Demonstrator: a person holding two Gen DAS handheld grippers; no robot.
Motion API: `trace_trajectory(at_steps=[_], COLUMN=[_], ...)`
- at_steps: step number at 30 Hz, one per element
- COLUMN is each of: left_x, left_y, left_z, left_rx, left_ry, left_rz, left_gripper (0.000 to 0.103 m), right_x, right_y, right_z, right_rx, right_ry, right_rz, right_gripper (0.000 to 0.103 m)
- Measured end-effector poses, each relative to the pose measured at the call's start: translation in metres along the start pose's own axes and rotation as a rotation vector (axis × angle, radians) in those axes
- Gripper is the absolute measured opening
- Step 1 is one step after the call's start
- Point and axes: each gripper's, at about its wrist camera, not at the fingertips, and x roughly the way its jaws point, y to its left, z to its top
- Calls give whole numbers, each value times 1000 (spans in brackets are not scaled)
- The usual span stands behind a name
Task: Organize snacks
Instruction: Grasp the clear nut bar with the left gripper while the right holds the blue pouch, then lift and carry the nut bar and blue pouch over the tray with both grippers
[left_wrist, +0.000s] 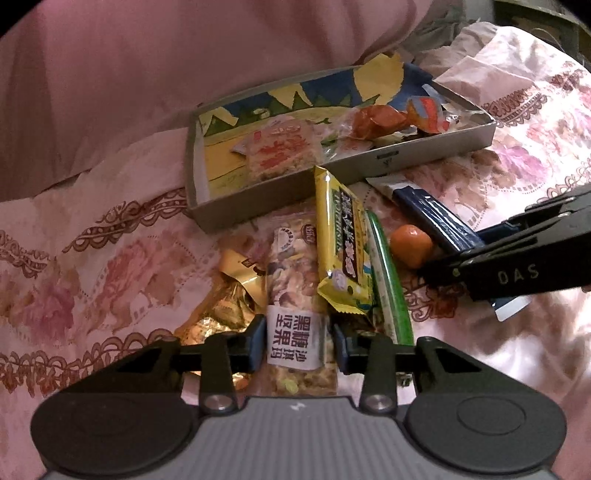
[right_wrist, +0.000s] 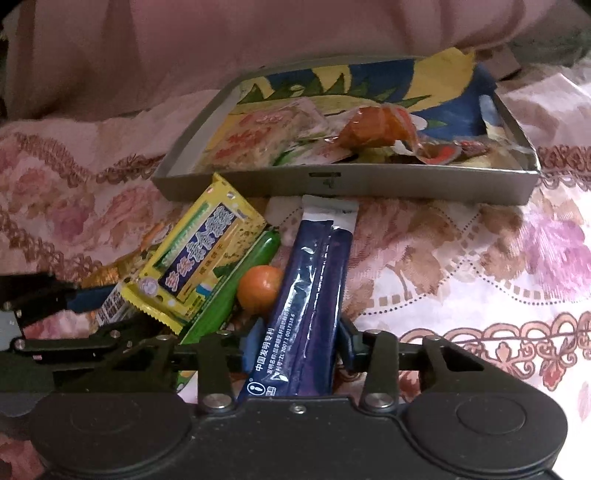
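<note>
Left claw (left_wrist: 299, 345) sits closed around the nut bar (left_wrist: 295, 306), blue pads on both long edges at its white label; contact looks real on the left pad, right pad at least touching. Right claw (right_wrist: 295, 345) clamps the dark blue sachet (right_wrist: 314, 280) near its printed lower end, pads on both side edges.

Landmark: grey tray (right_wrist: 347, 184) on the floral bedspread (right_wrist: 461, 258). It already holds a rice-cracker pack (left_wrist: 280, 151) and orange-wrapped candies (left_wrist: 376, 120) over a blue-yellow liner.

Everything loose lies just in front of the tray's near wall. Nut bar: clear wrapper, chunky nuts visible, stiff, light, wrapper likely slick; a mid-length grip across the width looks right. Blue sachet: long, glossy, soft, probably floppy at the free end pointing at the tray; an end grip may let it droop. Yellow biscuit pack (left_wrist: 341, 247): leans on the nut bar, its top touching the tray wall, crinkly, could slide when the bar lifts. Green stick (left_wrist: 391, 280): thin, glossy, beside the yellow pack. Gold foil pack (left_wrist: 221, 295): crumpled, on the far side of the nut bar. Orange round candy (right_wrist: 258, 286): smallest, smooth, likely rolls, between green stick and sachet.
</note>
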Motion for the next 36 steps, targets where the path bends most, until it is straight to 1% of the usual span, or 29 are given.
trace_trajectory(at_steps=[5, 12, 19, 23, 26, 29, 36], left_x=[-6, -22, -40, -50, -59, -69, -80], left_y=[4, 16, 28, 38, 45, 49, 42], left_z=[-1, -5, -19, -24, -27, -27, -17], left_rx=[-56, -234, -377, -461, -505, -526, -501], left_ry=[10, 19, 45, 38, 11, -43, -135], left_rz=[-7, -65, -123, -123, -105, -111, -93], left_gripper=[39, 39, 39, 39, 38, 38, 39], right_x=[-8, -24, -36, -49, -57, -62, -67], right_y=[-4, -10, -14, -11, -10, -11, -16], right_z=[-1, -4, -8, -8, -8, -8, -2], right_rx=[57, 106, 157, 148, 147, 170, 195], right_ry=[7, 6, 11, -13, -35, -59, -104], right_rz=[31, 81, 151, 173, 203, 248, 291], right_gripper=[40, 38, 38, 38, 38, 38, 38])
